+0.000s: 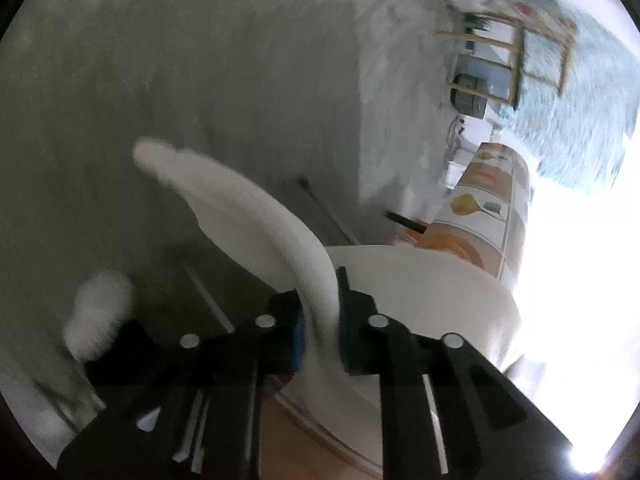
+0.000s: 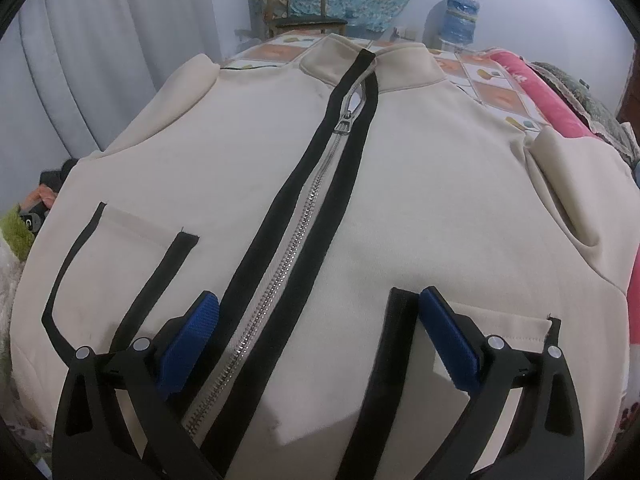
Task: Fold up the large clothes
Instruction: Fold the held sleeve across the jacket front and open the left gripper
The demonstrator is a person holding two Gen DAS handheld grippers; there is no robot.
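Between left tongs (image 1: 322, 312): jacket (image 2: 400, 184) fold pinched | right tongs (image 2: 320, 308) spread above zipper (image 2: 296, 240)

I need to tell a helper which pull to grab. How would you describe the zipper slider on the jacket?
A cream jacket lies spread on the bed. Black tape runs down its middle with a silver zipper inside. The slider sits just below the collar, the only chunky metal piece there.

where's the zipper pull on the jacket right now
In the right wrist view the zipper pull sits high on the cream jacket, centre of frame just below the collar, between the two black strips, well beyond the open right gripper.
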